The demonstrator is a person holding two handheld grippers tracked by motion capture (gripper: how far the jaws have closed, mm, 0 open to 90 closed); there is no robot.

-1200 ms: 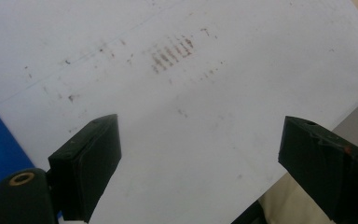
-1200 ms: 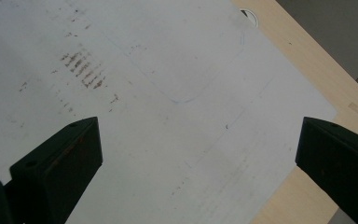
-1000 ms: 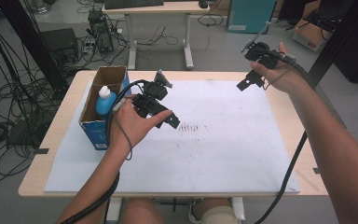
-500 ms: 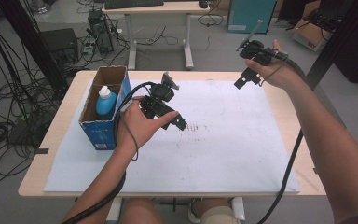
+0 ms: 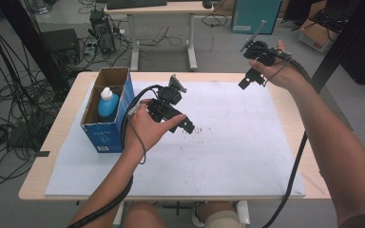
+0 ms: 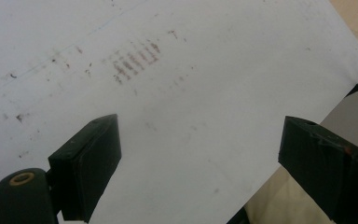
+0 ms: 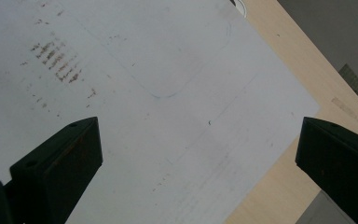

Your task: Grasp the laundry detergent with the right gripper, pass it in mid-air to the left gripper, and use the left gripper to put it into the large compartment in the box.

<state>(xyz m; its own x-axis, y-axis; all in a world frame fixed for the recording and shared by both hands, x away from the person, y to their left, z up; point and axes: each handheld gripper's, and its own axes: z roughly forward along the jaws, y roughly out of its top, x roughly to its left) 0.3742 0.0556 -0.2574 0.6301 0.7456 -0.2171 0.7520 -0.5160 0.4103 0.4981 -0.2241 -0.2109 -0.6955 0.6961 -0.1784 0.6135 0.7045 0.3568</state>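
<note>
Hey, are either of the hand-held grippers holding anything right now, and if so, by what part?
Nothing is held. The left hand-held gripper and the right hand-held gripper both have open jaws with only the white sheet beneath them.

overhead cam; tool cams near sheet (image 6: 205,93)

Both black grippers (image 5: 186,126) (image 5: 245,81) trail black cables; forearms look bare, apparently sleeveless.
</note>
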